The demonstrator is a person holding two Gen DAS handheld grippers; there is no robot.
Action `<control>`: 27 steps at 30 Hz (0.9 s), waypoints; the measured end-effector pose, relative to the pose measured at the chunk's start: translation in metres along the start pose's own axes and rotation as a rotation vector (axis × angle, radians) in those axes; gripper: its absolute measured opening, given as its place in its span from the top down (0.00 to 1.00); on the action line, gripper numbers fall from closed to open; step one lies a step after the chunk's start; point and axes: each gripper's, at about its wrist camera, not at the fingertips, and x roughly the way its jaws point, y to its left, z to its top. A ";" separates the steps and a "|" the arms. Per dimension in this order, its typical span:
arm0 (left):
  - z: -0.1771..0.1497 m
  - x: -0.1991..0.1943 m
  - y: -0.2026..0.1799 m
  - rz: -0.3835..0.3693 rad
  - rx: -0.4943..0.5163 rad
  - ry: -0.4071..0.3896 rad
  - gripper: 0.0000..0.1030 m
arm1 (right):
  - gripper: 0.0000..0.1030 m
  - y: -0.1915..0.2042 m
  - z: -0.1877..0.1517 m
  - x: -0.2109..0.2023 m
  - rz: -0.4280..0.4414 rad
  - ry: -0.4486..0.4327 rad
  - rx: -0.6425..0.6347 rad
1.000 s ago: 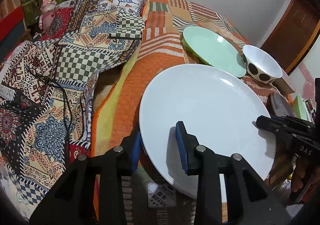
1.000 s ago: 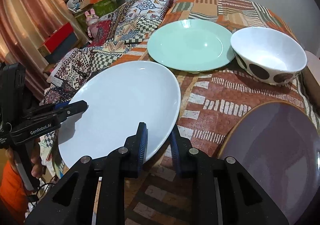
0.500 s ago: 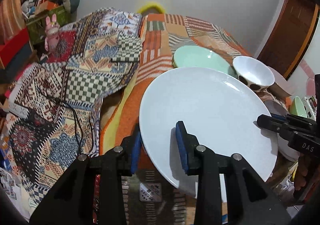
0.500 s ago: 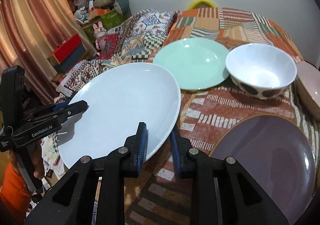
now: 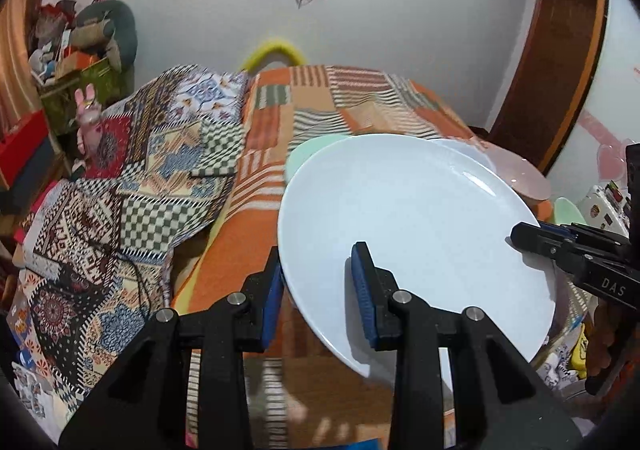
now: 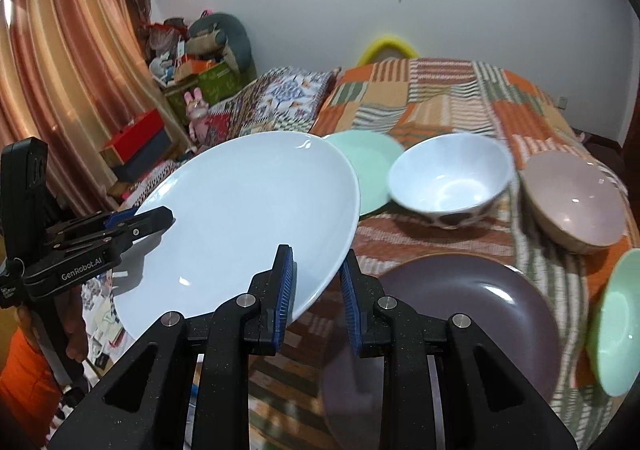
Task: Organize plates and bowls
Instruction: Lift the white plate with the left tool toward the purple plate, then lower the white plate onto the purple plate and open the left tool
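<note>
Currently, left wrist view: left gripper (image 5: 318, 282) clamped on the near-left rim of the white plate (image 5: 416, 234), held clear above the patchwork bedspread (image 5: 352, 105), with the right gripper (image 5: 532, 236) pinching its right rim. Right wrist view: right gripper (image 6: 316, 282) closed narrow on the plate's right edge, left gripper (image 6: 160, 215) gripping the opposite rim; on the bedspread sit a mint plate (image 6: 372, 165), spotted bowl (image 6: 448, 179), pink bowl (image 6: 576, 201), and a purple plate (image 6: 460, 314) at the near edge.

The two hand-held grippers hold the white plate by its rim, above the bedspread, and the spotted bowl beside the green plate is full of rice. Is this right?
Not quite: the right wrist view shows the spotted bowl empty. The rest stands: both hand-held grippers, left and right, hold the white plate beside the green plate.
</note>
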 end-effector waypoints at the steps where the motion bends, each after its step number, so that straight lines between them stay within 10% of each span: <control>1: 0.001 -0.001 -0.005 -0.003 0.005 -0.003 0.67 | 0.79 -0.003 0.000 -0.004 -0.004 -0.007 0.002; 27: -0.011 0.035 -0.137 -0.147 0.131 0.106 0.67 | 0.79 -0.097 -0.048 -0.067 -0.129 0.006 0.098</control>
